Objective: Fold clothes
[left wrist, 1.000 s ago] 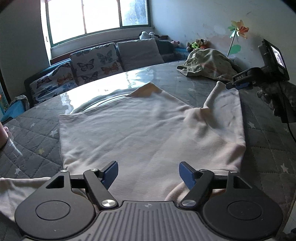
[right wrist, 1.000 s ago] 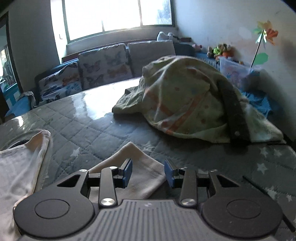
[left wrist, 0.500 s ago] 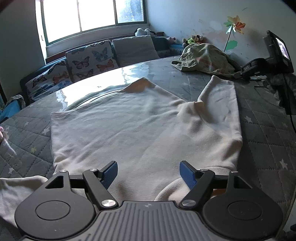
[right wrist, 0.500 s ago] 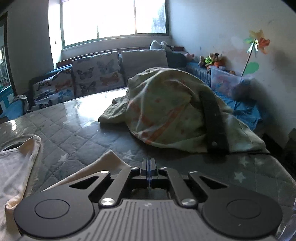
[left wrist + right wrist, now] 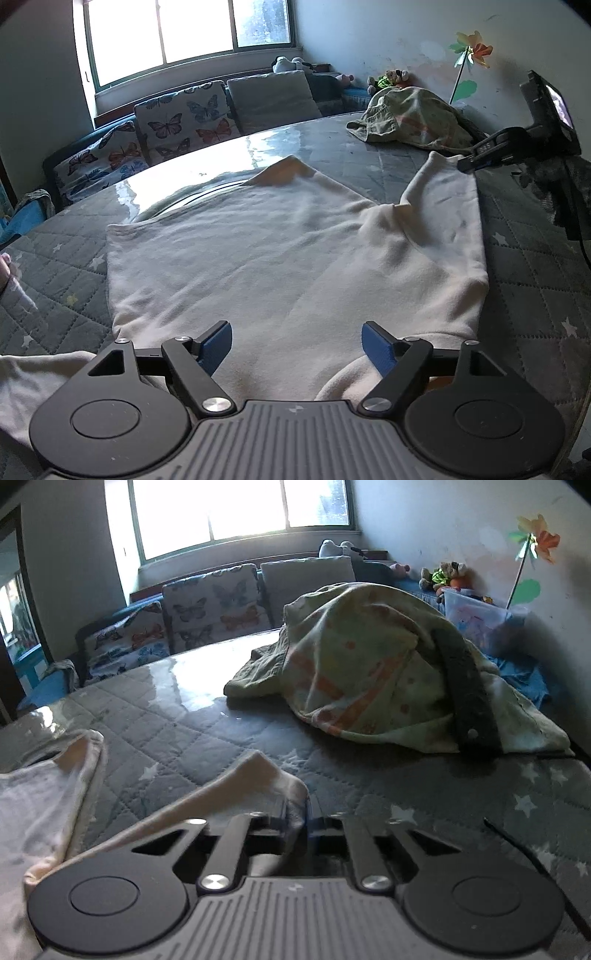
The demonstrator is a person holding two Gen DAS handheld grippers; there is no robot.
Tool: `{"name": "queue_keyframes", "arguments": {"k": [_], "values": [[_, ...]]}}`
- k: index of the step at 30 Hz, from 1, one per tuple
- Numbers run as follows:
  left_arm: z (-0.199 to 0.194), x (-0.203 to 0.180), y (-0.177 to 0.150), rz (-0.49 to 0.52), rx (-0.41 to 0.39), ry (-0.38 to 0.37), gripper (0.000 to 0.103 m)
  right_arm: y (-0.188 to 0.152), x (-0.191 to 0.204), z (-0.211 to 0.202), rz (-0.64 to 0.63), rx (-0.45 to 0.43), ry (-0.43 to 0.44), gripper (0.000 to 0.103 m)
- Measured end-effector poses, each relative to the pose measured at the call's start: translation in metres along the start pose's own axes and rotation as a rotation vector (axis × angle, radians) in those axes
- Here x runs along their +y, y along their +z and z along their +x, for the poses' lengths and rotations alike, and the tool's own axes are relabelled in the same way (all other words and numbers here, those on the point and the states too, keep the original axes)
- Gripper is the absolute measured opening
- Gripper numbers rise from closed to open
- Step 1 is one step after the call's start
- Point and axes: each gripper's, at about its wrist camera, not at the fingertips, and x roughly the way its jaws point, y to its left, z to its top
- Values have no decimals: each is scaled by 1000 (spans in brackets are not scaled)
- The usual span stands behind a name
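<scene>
Right gripper (image 5: 306,818) first: its jaws are pinched on the tip of the cream sleeve (image 5: 258,775), the cloth bunching up between the blue pads, and the jaws are easing open a touch with the fabric still caught between them. From the left wrist view you can see that same gripper (image 5: 466,163) out at the far right, biting the sleeve end (image 5: 447,192) where it reaches toward the back of the bed.

Over to the left gripper (image 5: 297,341): jaws wide and opening a shade more, blue fingers (image 5: 216,345) splayed either side, nothing pressed between them. It hangs over the near edge of the cream sweatshirt (image 5: 258,258), angled downward at the cloth.

The sweatshirt lies spread flat across the grey quilted cover (image 5: 535,277) with its little white stars, body mostly smooth, a few soft wrinkles near the right shoulder. Its right sleeve runs up the right side, away from the camera. Another bit of cream cloth (image 5: 33,380) trails off at the lower left.

Further out, a crumpled green and orange garment (image 5: 369,672) sits heaped at the far right of the bed, well apart from the sweatshirt. Behind it, butterfly cushions (image 5: 184,118) line the wall under a bright window (image 5: 192,33), with a paper pinwheel (image 5: 471,46) on the right wall.
</scene>
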Motion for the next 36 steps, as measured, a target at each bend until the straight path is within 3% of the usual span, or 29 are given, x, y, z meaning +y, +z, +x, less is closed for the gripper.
{"name": "queue_keyframes", "arguments": {"k": [4, 8, 12, 14, 17, 24, 36], "values": [[-3, 0, 3, 4, -19, -8, 85, 2, -6, -19, -10, -61, -55, 8], [0, -3, 4, 13, -20, -12, 86, -4, -15, -15, 19, -19, -48, 9], [-3, -4, 8, 12, -33, -10, 86, -8, -22, -8, 77, 4, 13, 23], [-3, -5, 12, 16, -40, -3, 86, -8, -22, -7, 90, 2, 21, 23], [-2, -7, 18, 17, -49, 5, 87, -8, -21, -7, 93, 2, 27, 11], [11, -23, 28, 20, -30, -9, 91, 0, -18, -27, 92, -42, 51, 9], [35, -58, 28, 66, 6, -28, 91, 40, 48, -117, -18, -161, 317, 9]]}}
